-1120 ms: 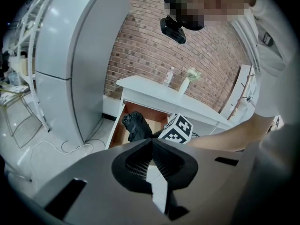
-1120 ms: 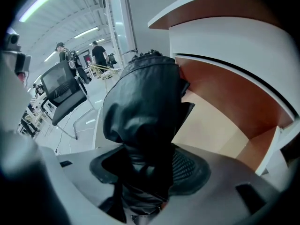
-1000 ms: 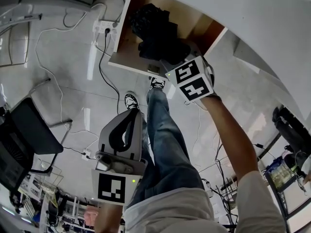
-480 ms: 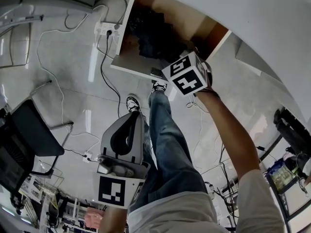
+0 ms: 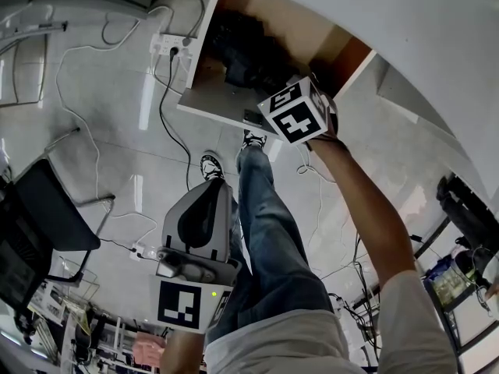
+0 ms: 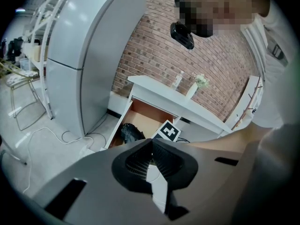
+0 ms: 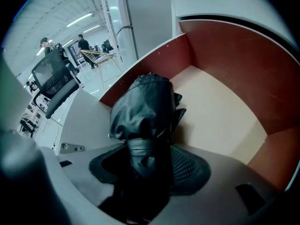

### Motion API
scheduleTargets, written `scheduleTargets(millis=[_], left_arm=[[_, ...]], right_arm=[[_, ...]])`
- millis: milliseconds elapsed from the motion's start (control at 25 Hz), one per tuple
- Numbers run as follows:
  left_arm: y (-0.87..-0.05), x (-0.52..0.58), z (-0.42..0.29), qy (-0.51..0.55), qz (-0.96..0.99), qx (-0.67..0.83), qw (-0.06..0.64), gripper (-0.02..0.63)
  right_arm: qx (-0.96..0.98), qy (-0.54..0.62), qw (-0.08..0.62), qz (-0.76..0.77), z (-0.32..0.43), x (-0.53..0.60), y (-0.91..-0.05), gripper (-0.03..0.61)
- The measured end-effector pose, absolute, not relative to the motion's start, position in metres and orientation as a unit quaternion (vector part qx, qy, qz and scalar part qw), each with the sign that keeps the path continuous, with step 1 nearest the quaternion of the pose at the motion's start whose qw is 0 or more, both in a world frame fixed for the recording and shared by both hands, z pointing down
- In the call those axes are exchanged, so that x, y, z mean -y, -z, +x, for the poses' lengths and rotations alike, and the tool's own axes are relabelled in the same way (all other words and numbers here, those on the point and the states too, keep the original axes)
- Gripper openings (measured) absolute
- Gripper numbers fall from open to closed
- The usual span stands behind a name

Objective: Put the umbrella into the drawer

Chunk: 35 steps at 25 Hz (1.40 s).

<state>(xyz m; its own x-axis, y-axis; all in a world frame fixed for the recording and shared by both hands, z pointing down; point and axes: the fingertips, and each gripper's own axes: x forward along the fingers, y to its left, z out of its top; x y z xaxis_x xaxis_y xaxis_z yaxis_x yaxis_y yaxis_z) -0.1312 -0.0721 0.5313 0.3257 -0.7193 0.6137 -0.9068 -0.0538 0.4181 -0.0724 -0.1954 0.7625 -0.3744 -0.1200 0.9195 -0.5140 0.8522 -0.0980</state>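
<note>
Now reaching further into the open drawer (image 7: pixel 225 125) than a second ago, clamping the folded black umbrella (image 7: pixel 143 109) in the right gripper (image 7: pixel 145 161), close along one side wall. Holding the left gripper (image 6: pixel 151 144) low, well apart from the drawer, with jaws closed together, empty.

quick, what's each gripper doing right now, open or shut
Left gripper: shut, holding nothing.
Right gripper: shut on the black folded fabric umbrella, at the open wooden drawer.
</note>
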Motion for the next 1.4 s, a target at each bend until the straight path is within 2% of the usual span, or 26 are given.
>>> scheduleTargets(millis=[560,1040,1280,1400], left_arm=[[-0.534,0.066,-0.138,-0.124,0.713,0.568,0.391,0.018],[-0.524,0.059,-0.148,-0.128,0.719,0.569,0.378,0.018],[-0.516,0.055,-0.147,-0.133,0.723,0.565,0.375,0.018],[-0.508,0.056,-0.147,-0.132,0.725,0.563,0.373,0.018]], right_arm=[[0.790,-0.171,0.555,0.197,-0.072,0.197,-0.776,0.273],[0.792,-0.155,0.554,0.205,-0.072,0.196,-0.765,0.278],[0.793,-0.148,0.551,0.211,-0.070,0.195,-0.755,0.246],[0.796,-0.143,0.548,0.214,-0.073,0.194,-0.745,0.201]])
